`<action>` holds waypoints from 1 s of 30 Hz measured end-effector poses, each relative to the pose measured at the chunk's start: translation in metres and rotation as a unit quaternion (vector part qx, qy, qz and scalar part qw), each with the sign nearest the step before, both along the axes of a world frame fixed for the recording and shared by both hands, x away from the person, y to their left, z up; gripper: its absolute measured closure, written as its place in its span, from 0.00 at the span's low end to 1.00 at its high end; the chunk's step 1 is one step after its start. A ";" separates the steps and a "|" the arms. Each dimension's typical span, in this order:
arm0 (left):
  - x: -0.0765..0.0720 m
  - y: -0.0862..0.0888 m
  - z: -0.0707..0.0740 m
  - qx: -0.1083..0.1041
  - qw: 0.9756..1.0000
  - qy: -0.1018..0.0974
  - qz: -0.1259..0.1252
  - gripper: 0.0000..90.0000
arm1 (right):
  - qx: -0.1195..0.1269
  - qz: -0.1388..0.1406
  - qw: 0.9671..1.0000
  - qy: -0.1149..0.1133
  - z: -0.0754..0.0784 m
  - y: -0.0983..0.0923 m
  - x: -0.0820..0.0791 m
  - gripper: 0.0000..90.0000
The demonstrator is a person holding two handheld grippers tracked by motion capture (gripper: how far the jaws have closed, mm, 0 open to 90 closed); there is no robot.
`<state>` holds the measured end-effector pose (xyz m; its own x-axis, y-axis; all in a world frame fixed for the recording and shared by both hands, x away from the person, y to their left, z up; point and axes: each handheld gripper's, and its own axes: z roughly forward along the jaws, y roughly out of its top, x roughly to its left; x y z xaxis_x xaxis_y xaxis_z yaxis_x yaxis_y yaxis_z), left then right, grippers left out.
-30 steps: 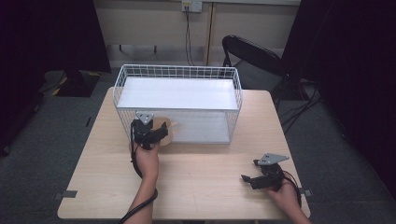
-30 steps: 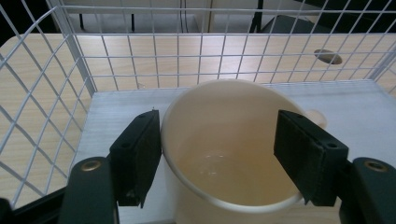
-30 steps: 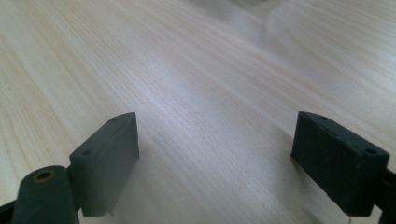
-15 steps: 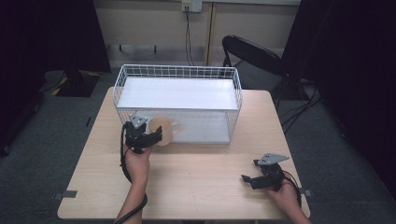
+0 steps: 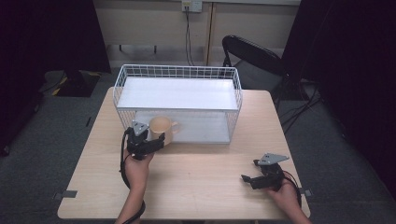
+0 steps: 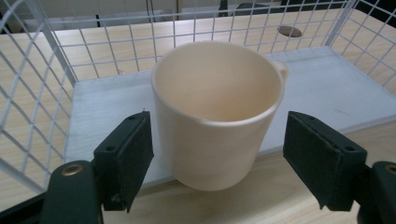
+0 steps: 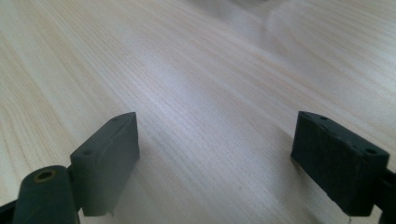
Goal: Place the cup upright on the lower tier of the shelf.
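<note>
A white wire basket stood on the far half of the wooden surface, with a white shelf board across its top and a second white board as its floor; its near side looked open. A cream mug stood upright and empty at the basket's near left corner, its base half on the floor board's front edge and half over the wood, its handle turned away from the left gripper and toward the basket's interior. The left gripper's fingers were spread apart on either side of the mug, the left one close beside its wall and the right one standing clear with a gap; neither plainly touched it. Beyond the fingers the wire mesh rose at the left and along the back, leaving the floor board bare to the mug's right. The right gripper rested low near the surface's near right edge, well apart from the basket, and its fingers were also wide apart with only bare wood grain between and ahead of them. The surface between the two grippers was open. Beyond the surface lay grey carpet, a dark folding chair behind the far right corner, dark curtains at both sides, and a wall outlet with a cable hanging down.
</note>
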<state>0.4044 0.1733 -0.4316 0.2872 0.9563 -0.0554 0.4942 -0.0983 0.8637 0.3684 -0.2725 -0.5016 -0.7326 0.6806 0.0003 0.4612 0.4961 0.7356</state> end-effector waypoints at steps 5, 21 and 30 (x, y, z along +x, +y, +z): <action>0.002 0.000 -0.005 -0.004 1.000 0.004 0.005 0.27 | 0.000 0.000 1.000 0.000 0.000 0.000 0.000 0.16; 0.014 -0.010 -0.019 0.003 1.000 0.021 0.013 0.31 | 0.000 0.000 1.000 0.000 0.000 0.000 0.000 0.16; 0.021 -0.013 -0.022 0.008 0.999 0.029 0.017 0.43 | 0.000 0.000 1.000 0.000 0.000 0.000 0.000 0.16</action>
